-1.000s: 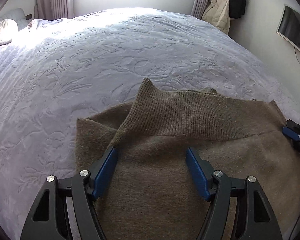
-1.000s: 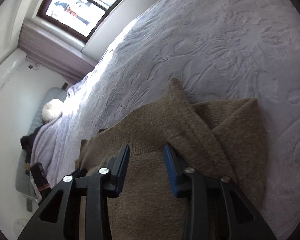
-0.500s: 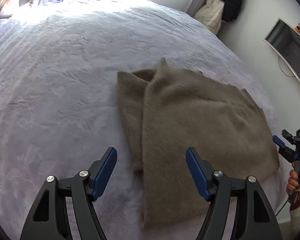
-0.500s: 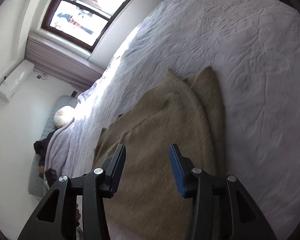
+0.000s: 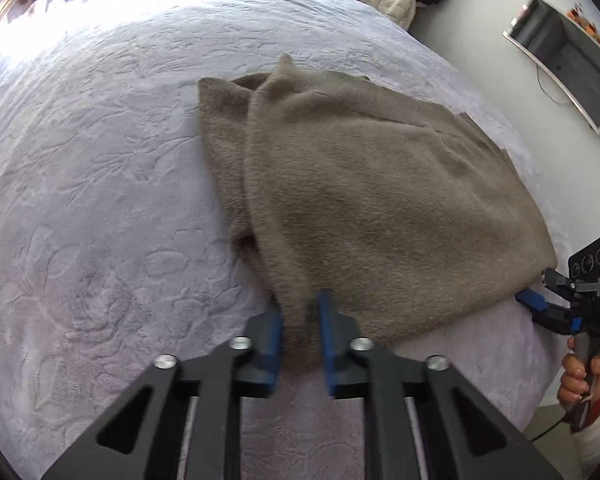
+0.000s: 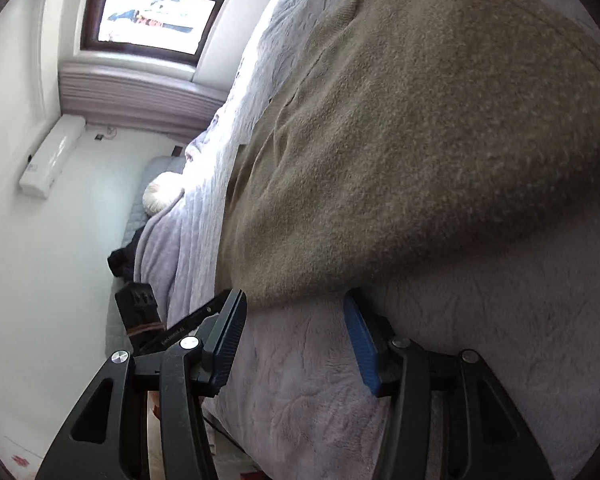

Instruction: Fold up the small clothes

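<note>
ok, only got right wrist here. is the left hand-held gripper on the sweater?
Observer: Yes. The left hand-held gripper is shut on the sweater's near edge.
Operator: Sweater flat?
Observer: Folded on the bedspread; an under layer pokes out along its left side.
Operator: Where's mine from there?
Observer: The right hand-held gripper sits at the sweater's near right corner.

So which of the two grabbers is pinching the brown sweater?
The left gripper: its jaws are closed on the near corner of the brown sweater. The right gripper has its jaws wide apart at the sweater's edge, gripping nothing.
</note>
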Motion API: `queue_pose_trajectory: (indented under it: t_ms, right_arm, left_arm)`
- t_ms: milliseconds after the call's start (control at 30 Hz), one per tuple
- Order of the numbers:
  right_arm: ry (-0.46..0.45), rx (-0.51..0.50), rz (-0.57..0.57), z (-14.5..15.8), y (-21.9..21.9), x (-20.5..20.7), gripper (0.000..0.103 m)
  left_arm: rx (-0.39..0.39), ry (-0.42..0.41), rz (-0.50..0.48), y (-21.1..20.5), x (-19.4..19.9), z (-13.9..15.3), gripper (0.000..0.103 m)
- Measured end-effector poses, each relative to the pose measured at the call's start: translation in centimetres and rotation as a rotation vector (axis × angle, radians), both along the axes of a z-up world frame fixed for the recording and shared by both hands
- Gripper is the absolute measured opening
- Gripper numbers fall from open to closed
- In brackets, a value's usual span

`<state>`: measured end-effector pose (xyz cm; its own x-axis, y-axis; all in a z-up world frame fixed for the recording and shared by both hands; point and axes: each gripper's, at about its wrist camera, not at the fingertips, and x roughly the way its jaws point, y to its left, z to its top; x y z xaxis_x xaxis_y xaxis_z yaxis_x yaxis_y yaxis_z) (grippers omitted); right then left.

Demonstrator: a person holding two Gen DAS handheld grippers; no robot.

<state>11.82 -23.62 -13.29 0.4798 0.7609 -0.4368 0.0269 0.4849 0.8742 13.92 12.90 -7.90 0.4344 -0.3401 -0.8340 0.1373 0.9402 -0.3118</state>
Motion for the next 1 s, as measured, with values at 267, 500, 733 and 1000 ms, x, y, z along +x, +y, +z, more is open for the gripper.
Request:
queue_pose_trajectory:
  t_ms: [267, 500, 733, 1000]
  right_arm:
    - [-0.020, -0.055, -0.034, 1.6, 1.2, 0.3, 0.008]
    - [0.023, -0.084, -0.047, -0.1, 0.5, -1.1, 0.011]
    - [-0.020, -0.216, 0.023, 2.3, 1.4, -3.3, 0.012]
    - [-0.034, -0.251, 0.051, 3.3, 2.5, -5.2, 0.013]
  left_arm:
    - [0.033, -0.030, -0.011, 1.3, -1.8, 0.0, 0.008]
    - [0.091, -0.078, 0.015, 0.8, -3.1, -0.4, 0.008]
    - [0.137, -0.151, 0.137, 1.2, -5.9, 0.6, 0.082]
    - [0.172, -0.138, 0.159, -0.2, -8.0, 1.2, 0.082]
